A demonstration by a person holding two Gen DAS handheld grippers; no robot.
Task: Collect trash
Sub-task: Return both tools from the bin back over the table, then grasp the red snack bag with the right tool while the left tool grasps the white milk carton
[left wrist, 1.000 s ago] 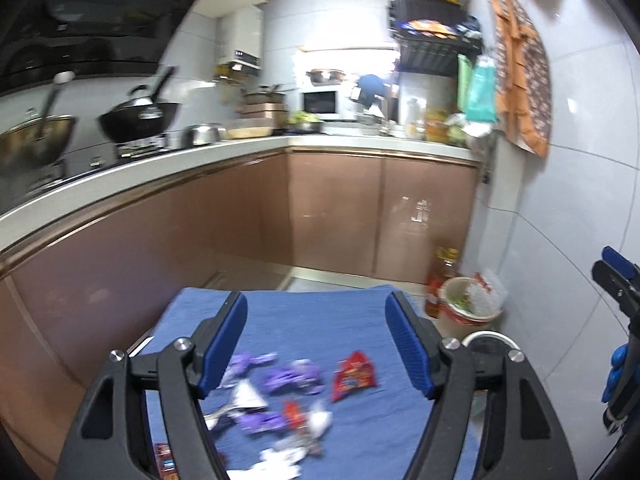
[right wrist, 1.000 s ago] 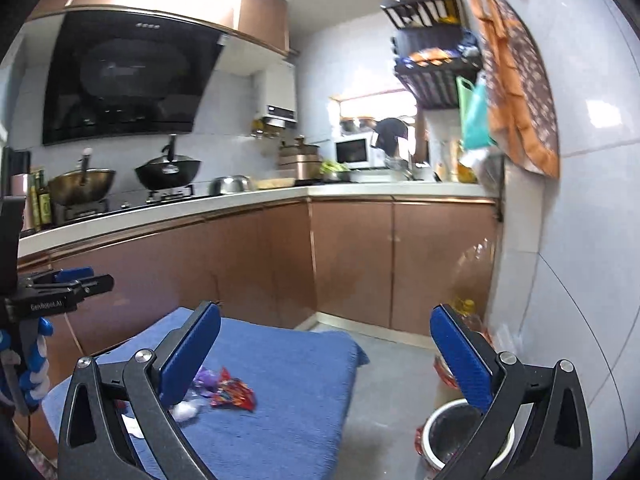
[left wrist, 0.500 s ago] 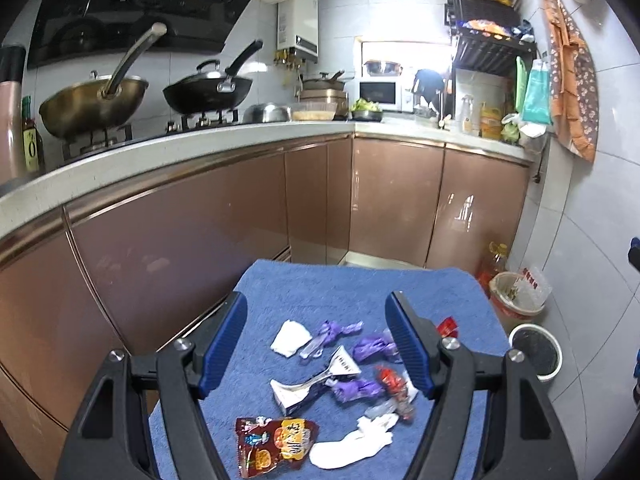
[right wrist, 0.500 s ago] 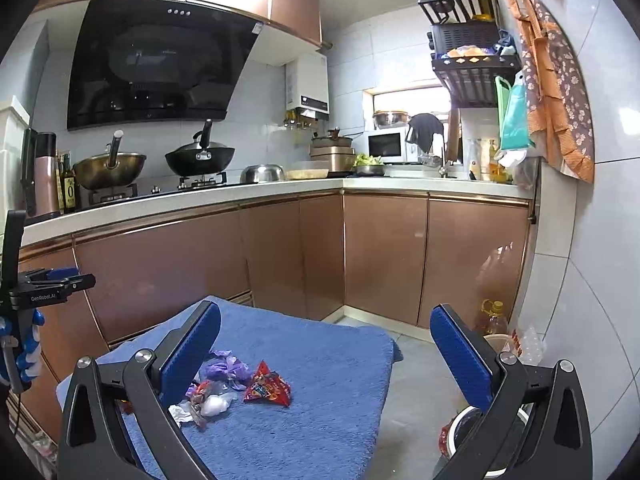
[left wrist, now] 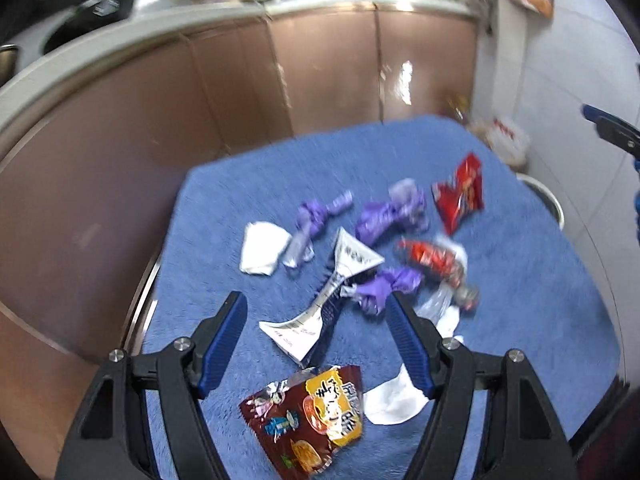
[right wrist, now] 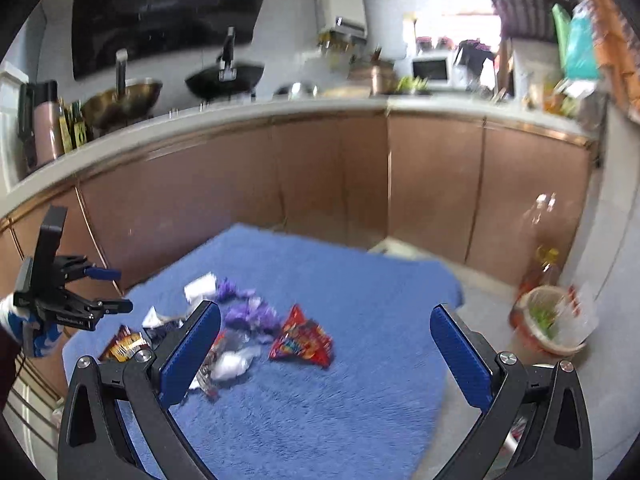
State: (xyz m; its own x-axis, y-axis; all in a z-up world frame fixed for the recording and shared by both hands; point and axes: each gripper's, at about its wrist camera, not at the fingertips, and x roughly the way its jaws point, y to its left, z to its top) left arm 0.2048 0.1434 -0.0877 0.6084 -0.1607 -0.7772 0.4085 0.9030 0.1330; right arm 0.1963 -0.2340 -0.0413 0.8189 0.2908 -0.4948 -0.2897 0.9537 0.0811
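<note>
A blue towel-covered worktop [left wrist: 520, 280] carries the scattered trash: a brown snack packet [left wrist: 308, 416] nearest, a white-and-blue torn wrapper [left wrist: 332, 300] beyond it, purple wrappers [left wrist: 384, 216], a red packet [left wrist: 460, 192] and white tissues [left wrist: 262, 248]. A bin [right wrist: 548, 324] is seen on the floor to the right. The left gripper [left wrist: 316, 344] is held above the pile, its fingers spread and empty; the right gripper [right wrist: 326, 356] is likewise spread and empty. One piece is best singled out, probably the torn wrapper, and straddled squarely before closing, so that neighbouring pieces are not dragged along.

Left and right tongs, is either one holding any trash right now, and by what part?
Nothing is held. The left tongs and right tongs stand open above the wrappers on the blue cloth.
</note>
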